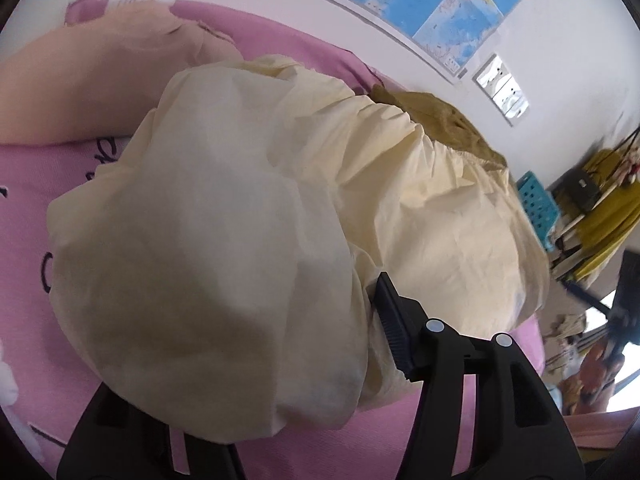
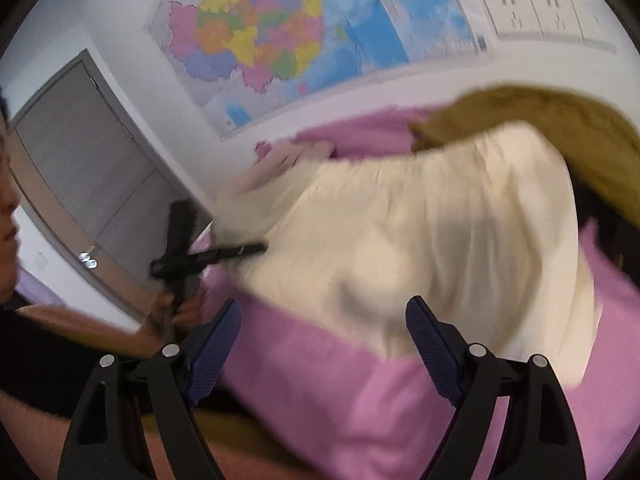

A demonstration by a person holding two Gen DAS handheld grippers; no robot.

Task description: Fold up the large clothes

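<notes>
Cream garment (image 1: 248, 216) sits bunched on the pink bed sheet (image 2: 360, 392), olive lining (image 2: 560, 132) showing at its far edge. Right tongs (image 2: 326, 344) wide, nothing between them, hovering over the near hem. Left tongs (image 1: 280, 360) part-open; cloth drapes over one finger, a real grip I cannot tell. Suggest: flatten the mound first, pinch two hem corners, pull taut, then fold
</notes>
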